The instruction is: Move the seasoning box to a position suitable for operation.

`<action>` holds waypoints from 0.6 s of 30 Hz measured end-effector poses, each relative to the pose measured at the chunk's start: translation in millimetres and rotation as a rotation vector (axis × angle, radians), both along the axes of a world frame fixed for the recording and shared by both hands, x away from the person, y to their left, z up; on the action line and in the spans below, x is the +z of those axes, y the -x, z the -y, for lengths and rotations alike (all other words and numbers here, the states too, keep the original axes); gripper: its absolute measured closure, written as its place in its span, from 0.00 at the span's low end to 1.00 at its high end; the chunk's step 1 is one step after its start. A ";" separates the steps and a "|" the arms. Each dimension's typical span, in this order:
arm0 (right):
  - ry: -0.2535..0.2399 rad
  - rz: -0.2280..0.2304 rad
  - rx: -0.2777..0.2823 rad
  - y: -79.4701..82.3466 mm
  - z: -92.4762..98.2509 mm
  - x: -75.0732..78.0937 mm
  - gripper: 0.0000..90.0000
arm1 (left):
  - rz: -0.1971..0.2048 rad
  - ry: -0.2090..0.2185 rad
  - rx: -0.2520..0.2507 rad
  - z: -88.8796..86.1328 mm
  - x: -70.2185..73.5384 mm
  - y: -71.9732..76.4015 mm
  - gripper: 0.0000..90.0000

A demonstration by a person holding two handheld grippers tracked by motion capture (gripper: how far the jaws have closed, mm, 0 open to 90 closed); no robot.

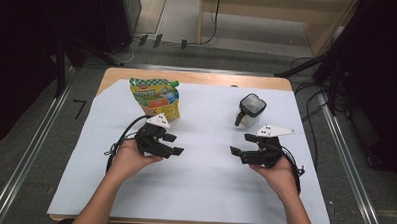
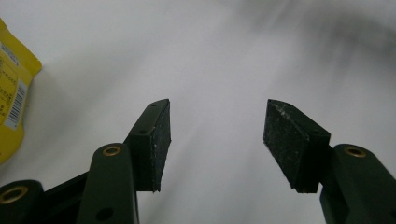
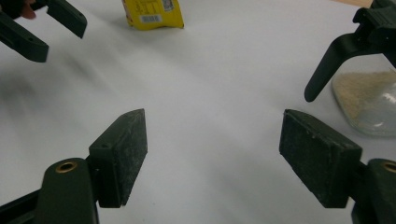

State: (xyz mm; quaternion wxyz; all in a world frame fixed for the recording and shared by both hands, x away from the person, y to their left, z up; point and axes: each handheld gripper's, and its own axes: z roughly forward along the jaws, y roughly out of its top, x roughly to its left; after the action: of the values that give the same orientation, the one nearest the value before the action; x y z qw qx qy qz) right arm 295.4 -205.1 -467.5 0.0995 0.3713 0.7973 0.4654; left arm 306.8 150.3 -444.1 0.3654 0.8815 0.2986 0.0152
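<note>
A yellow and green pouch [image 1: 154, 98] stands at the back left of the white sheet; its edge [image 2: 11, 93] is at the left of the left gripper view, and its lower part [image 3: 153, 14] is far off in the right gripper view. A glass jar [image 1: 250, 111] with a black lid and handle stands at the back right; it holds pale grains [image 3: 366, 98]. My left gripper [image 1: 174, 144] [image 2: 217, 135] hovers open in front of the pouch, nothing between its jaws. My right gripper [image 1: 240, 144] [image 3: 212, 149] is open just in front of the jar, also with nothing between them.
A white sheet [image 1: 204, 182] covers most of the wooden table [image 1: 187, 77]. Metal rails run along both sides of the table, and dark stands and cables lie on the floor beyond it. The left gripper [image 3: 42, 28] appears at the top left of the right gripper view.
</note>
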 end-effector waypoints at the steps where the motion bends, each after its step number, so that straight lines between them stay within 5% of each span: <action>1: -0.006 0.004 0.004 0.4 0.0 0.5 0.28 | -0.010 0.004 0.001 -0.6 -0.8 -0.7 0.47; 18: 0.047 -0.008 0.025 -1.4 -8.1 -5.3 0.37 | -0.029 0.012 -0.003 -8.8 0.1 -0.2 0.43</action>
State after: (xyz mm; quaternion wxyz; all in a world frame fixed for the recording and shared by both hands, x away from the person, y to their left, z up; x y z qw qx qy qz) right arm 296.9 -197.0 -472.8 0.0992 0.3610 0.8130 0.4460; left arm 307.0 159.1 -444.0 0.3664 0.8798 0.3028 0.0000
